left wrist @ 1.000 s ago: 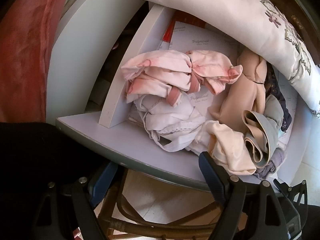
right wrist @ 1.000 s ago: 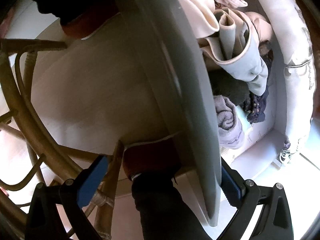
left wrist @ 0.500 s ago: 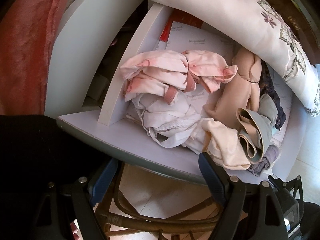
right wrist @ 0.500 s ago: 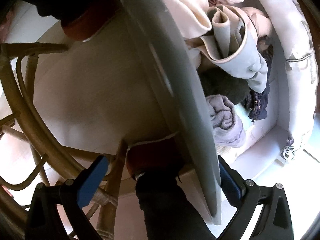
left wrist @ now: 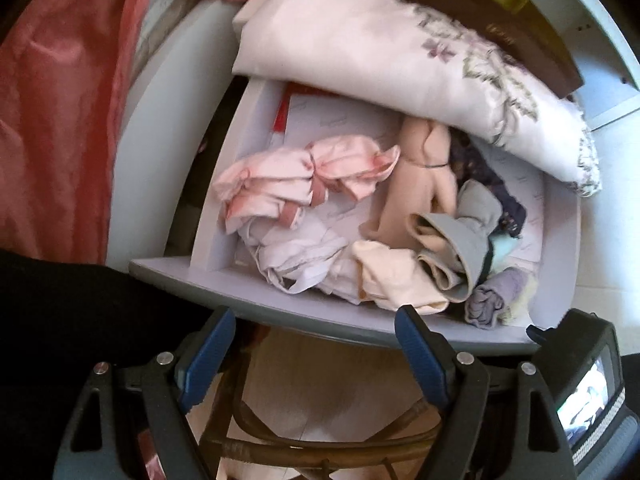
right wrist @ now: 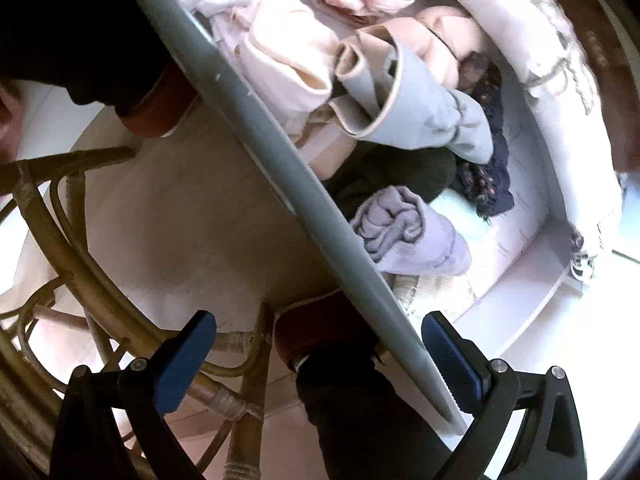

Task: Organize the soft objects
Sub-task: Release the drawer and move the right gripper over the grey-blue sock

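Both views have pulled back from the drawer [left wrist: 340, 316]; left tongs [left wrist: 316, 344] and right tongs [right wrist: 320, 356] gape empty. Ahead, the jumbled garments [left wrist: 360, 236] remain unsorted.

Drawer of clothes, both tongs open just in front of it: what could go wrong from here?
1. The cream garment lies right at the drawer's front edge; a pull could tip it out.
2. The grey piece is tangled with its neighbours, so several may come up together.
3. The pillow overhangs the back and could slip in.
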